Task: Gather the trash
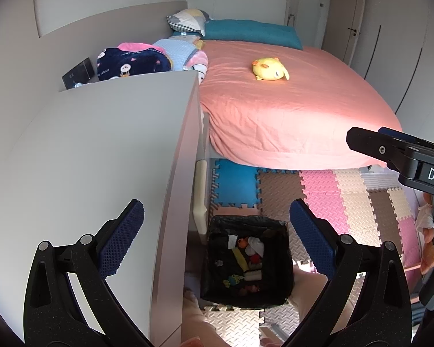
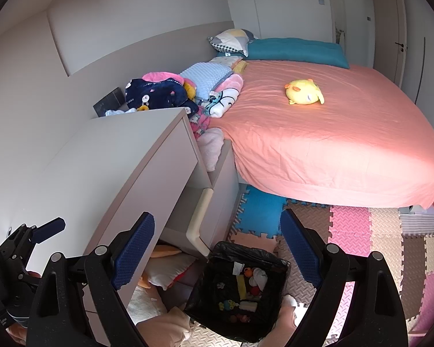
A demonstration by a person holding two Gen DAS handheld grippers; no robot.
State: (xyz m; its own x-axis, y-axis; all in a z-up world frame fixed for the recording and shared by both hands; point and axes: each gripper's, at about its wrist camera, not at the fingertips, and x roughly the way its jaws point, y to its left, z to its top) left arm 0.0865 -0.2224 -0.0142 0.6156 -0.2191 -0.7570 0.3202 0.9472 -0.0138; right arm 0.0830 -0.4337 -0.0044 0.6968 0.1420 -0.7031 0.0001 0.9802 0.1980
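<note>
Grippers both spread wide and empty: left gripper (image 1: 214,237) and right gripper (image 2: 217,248) hovering over the black-lined square trash bin (image 1: 246,263), probably between drops. Bin parked on the pastel foam puzzle-mat floor (image 1: 327,199), tucked just beside the white desk (image 1: 95,156) for easy reach, already holding small scraps. Salmon-sheeted bed (image 2: 332,133) behind, yellow plush chick (image 2: 303,92) on top.

The bin (image 2: 240,292) stands open-topped on the foam mats (image 2: 361,231), hemmed by the white cabinet (image 2: 124,167) and the bed's (image 2: 332,144) overhanging edge.
</note>
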